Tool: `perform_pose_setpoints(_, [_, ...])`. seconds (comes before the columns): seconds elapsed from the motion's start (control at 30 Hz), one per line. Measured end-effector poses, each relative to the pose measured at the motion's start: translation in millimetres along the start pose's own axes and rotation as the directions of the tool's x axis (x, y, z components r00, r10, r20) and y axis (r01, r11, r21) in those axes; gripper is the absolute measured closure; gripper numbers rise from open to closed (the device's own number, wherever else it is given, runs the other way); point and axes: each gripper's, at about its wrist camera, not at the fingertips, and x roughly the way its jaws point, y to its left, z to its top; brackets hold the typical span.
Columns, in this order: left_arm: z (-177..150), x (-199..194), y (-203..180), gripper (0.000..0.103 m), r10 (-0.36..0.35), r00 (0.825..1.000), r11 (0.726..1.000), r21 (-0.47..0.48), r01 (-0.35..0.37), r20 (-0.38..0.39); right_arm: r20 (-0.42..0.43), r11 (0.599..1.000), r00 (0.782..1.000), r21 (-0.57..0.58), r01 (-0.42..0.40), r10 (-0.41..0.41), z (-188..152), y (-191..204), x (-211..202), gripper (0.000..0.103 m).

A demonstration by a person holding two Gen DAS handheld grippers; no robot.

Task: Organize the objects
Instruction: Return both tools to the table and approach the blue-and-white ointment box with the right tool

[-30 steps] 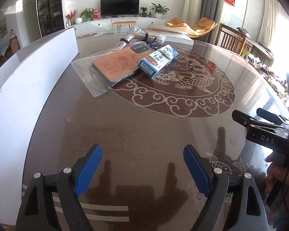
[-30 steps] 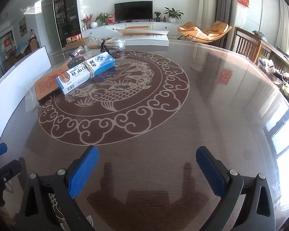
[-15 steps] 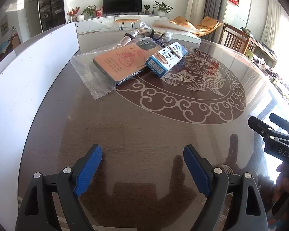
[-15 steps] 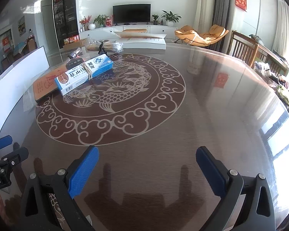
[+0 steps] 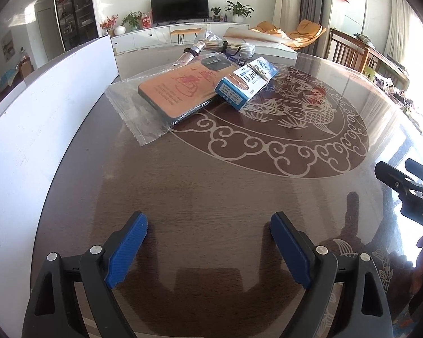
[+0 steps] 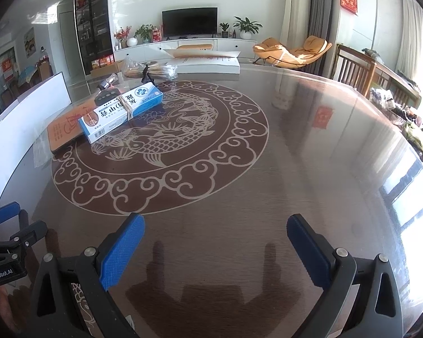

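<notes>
Left gripper (image 5: 208, 242) edges closer to the blue box (image 5: 245, 84) — both grippers' jaws apart, empty; nothing organized yet.

A big round table (image 6: 310, 174) of dark glossy wood spreads out ahead of the gripper, with a pale carp-and-cloud pattern (image 6: 160, 152) inlaid toward the front left. Straight ahead, at the far wall, a black television (image 6: 189, 22) stands on a long white cabinet (image 6: 183, 48), with potted plants (image 6: 246, 26) at either side. Far left rises a tall dark glass-fronted cabinet (image 6: 93, 28). To the right of the television, an orange lounge chair (image 6: 293, 52) sits by grey curtains (image 6: 318, 14). A wooden chair (image 6: 355, 70) stands at the table's right edge. Strong daylight floods in from the right, glaring off the tabletop. A white board (image 5: 28, 129) lines the table's left side.
</notes>
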Motion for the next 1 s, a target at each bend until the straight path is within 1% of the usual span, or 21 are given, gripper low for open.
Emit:
perform_pose_setpoints(0.03, [0,1,1,0.003,0.004,1.000,1.000,-0.006,-0.004,-0.009,0.000,1.000,1.000,0.002,0.000,0.000,0,0,0,0.002])
perform_pose_setpoints(0.07, [1,2,2,0.000,0.009,1.000,1.000,-0.011,-0.009,-0.016,0.000,1.000,1.000,0.004,0.000,0.000,0,-1,0,0.002])
perform_pose_setpoints(0.27, [1,3,3,0.000,0.013,1.000,1.000,-0.014,-0.014,-0.024,-0.003,1.000,1.000,0.015,-0.005,0.005,0,-2,2,0.002])
perform_pose_setpoints(0.37, [1,2,5,0.000,0.001,0.999,1.000,0.005,-0.001,-0.037,-0.006,1.000,1.000,0.016,-0.008,0.008,0,-2,2,0.002])
perform_pose_setpoints(0.47, [0,1,22,0.000,0.004,0.999,1.000,0.000,-0.004,-0.047,-0.007,1.000,1.000,0.016,-0.008,0.008,0,-3,3,0.002])
perform_pose_setpoints(0.6, [0,3,51,0.000,0.038,0.998,0.998,-0.052,-0.040,-0.041,-0.008,1.000,1.000,0.016,-0.006,0.006,0,-2,3,0.002])
perform_pose_setpoints(0.7, [0,4,60,0.000,0.054,0.998,0.995,-0.080,-0.057,-0.031,-0.012,1.000,1.000,0.015,-0.008,0.008,0,-1,3,0.002])
perform_pose_setpoints(0.77, [-1,4,59,0.000,0.062,0.998,0.995,-0.081,-0.064,-0.027,-0.028,1.000,1.000,0.009,-0.011,0.011,1,-1,6,0.002])
perform_pose_setpoints(0.9, [-1,4,60,0.000,0.059,0.998,0.995,-0.081,-0.061,-0.024,-0.093,0.999,0.995,-0.020,-0.026,0.024,6,6,17,0.002])
perform_pose_setpoints(1.0, [-2,4,60,0.000,0.059,0.998,0.995,-0.082,-0.061,-0.024,-0.081,0.995,0.991,0.007,-0.102,0.103,27,18,20,0.002])
